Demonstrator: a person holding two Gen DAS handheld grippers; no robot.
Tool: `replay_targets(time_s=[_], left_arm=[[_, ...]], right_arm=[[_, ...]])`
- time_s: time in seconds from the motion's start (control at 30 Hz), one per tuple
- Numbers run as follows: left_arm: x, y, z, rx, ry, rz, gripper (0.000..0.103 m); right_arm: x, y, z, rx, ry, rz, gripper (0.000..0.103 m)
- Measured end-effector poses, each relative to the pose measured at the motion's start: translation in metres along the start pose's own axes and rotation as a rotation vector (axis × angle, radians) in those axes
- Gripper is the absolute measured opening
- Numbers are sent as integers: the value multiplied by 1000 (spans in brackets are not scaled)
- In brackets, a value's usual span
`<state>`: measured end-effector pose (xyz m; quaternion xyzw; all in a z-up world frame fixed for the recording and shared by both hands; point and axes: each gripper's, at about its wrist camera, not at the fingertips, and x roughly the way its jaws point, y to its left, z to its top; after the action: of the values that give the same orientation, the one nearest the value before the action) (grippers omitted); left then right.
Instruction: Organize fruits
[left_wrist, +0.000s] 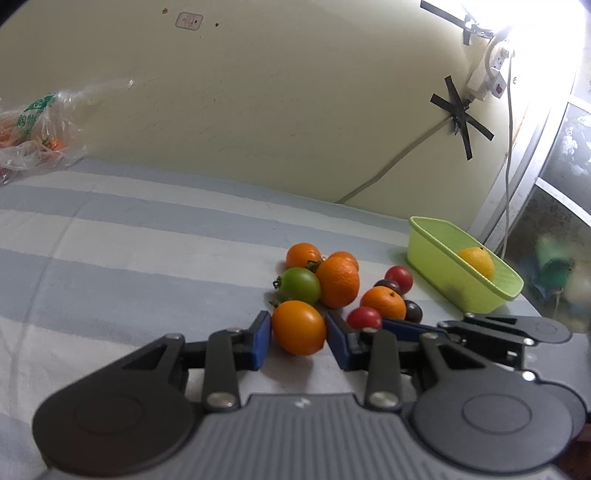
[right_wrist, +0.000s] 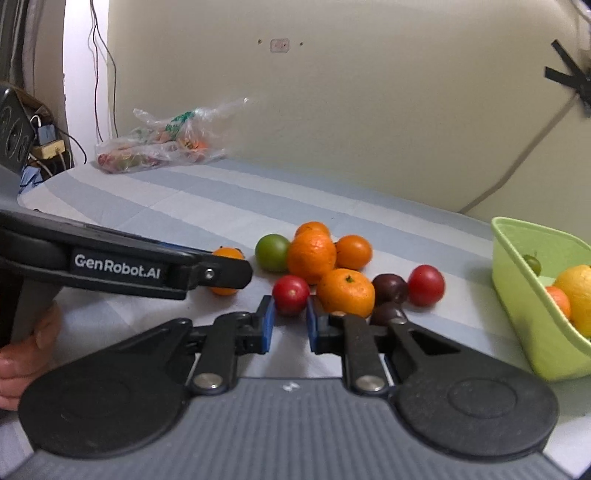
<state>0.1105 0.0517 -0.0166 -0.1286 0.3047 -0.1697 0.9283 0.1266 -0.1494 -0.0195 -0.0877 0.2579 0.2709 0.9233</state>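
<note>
Two grippers work at a fruit pile on a striped cloth (left_wrist: 110, 236). The left gripper (left_wrist: 298, 334) has its blue fingers (left_wrist: 260, 341) on either side of an orange tomato (left_wrist: 299, 326), touching or nearly so. The right gripper (right_wrist: 290, 325) holds its fingers apart around a red tomato (right_wrist: 290, 294), not yet pinching it. A green tomato (right_wrist: 272, 252), mandarins (right_wrist: 311, 256) and dark plums (right_wrist: 390, 288) lie clustered just beyond. A green basket (right_wrist: 517, 295) to the right holds a lemon (right_wrist: 576, 291).
</note>
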Motion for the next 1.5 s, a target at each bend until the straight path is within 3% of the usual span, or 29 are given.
replay_targets(time_s=[0.2,0.5,0.83,1.1,1.27,1.5], left_arm=[[-12,-9,-11,10,21,-28,32],[-25,-58,-36,103,67,-151,33],[-22,-68,-50,139,62,-126,35],[-22,-65,-48,113,53,-131,39],[-22,-61,-47,92,47,-136,40],[-25,-62,-48,89,24,-132,46]], right_arm=[[-34,-3,-17,24,-20,19,21],[-85,-13,-50,75,-40,0,17],[-88,-16,-65,64,-15,-44,17],[-89,-13,-67,43,-17,-32,29],[-89,-14,-67,42,-19,-31,29],[-100,-12,-68,40,-81,-23,33]])
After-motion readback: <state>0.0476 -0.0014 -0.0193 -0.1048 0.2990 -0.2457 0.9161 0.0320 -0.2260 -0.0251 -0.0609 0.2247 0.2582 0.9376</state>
